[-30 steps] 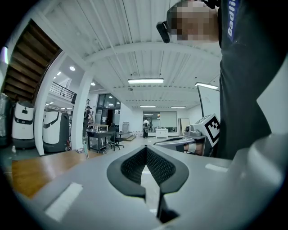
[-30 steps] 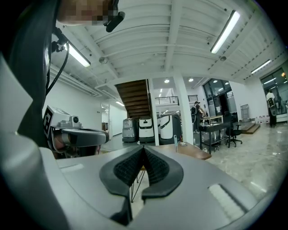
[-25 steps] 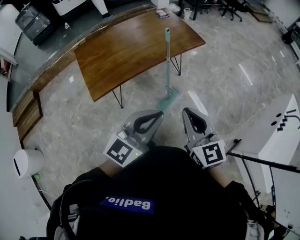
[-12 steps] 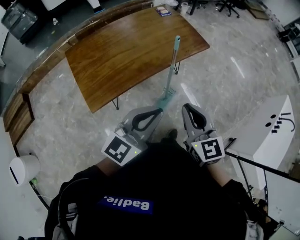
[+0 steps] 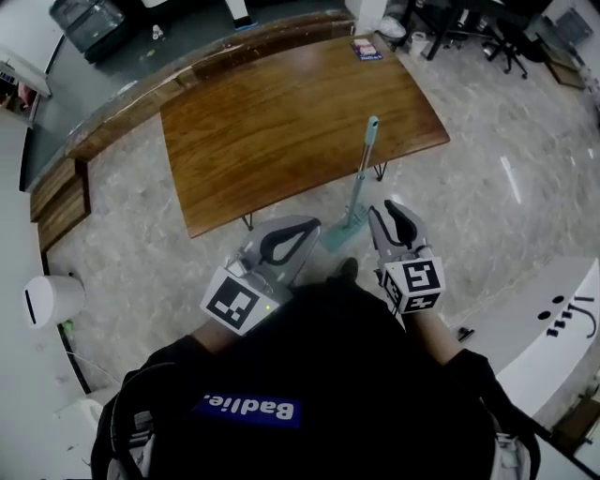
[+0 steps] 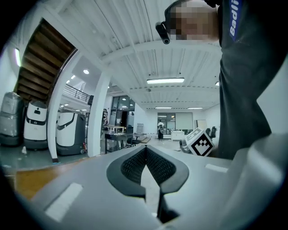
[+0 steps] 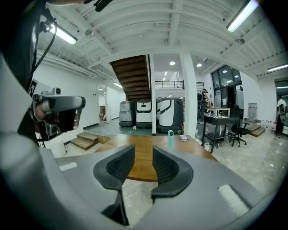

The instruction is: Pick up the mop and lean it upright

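The mop stands upright, apart from both grippers, its teal handle (image 5: pixel 364 164) leaning on the front edge of the wooden table (image 5: pixel 281 112) and its flat head (image 5: pixel 341 232) on the floor. The handle's top (image 7: pixel 170 139) shows above the table in the right gripper view. My right gripper (image 5: pixel 391 210) hangs just right of the mop head; its jaws have just been opening and stand apart with nothing between them (image 7: pixel 143 152). My left gripper (image 5: pixel 312 225) is left of the mop head, shut and empty, its pads meeting (image 6: pixel 146 149).
A booklet (image 5: pixel 367 49) lies at the table's far corner. A white counter (image 5: pixel 562 319) stands at the right, a white bin (image 5: pixel 52 302) at the left, wooden steps (image 5: pixel 56 202) beyond it. Office chairs (image 5: pixel 497 28) are at the back right. White machines (image 7: pixel 144 112) stand behind the table.
The right gripper's jaws have parted from shut. Both grippers have shifted across the floor near the mop's head. The mop stays leaning on the table.
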`<action>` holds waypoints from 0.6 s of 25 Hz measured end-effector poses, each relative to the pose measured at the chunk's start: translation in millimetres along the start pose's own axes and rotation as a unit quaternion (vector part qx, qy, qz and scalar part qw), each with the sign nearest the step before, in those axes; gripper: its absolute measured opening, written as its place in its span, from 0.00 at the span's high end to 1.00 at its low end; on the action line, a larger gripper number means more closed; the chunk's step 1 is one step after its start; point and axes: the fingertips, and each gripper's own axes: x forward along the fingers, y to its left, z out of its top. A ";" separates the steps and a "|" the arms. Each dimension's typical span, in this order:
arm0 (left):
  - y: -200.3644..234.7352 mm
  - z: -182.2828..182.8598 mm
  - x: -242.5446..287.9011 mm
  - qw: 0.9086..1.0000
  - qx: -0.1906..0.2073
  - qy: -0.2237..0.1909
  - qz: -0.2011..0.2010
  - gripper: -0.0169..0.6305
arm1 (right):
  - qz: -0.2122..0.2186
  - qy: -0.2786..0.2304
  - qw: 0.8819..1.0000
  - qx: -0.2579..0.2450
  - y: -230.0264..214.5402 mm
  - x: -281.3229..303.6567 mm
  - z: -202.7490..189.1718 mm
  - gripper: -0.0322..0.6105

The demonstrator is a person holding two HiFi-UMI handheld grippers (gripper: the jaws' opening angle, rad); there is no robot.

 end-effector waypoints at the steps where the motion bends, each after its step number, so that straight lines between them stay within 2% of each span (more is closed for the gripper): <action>1: 3.0 2.4 8.7 1.000 0.003 0.004 0.012 0.95 | 0.006 0.005 1.000 -0.002 -14.2 10.1 -2.2 0.74; 7: 25.7 0.6 35.5 0.994 0.002 0.044 0.095 0.95 | 0.052 0.059 0.997 -0.003 -66.7 89.5 -40.8 0.61; 12: 35.3 -8.2 38.6 0.987 -0.007 0.068 0.146 0.95 | 0.079 0.104 0.991 -0.032 -86.0 144.7 -78.5 0.59; 15: 42.7 -10.2 30.8 0.983 -0.006 0.075 0.166 0.95 | 0.080 0.125 0.988 -0.040 -88.4 166.0 -96.5 0.58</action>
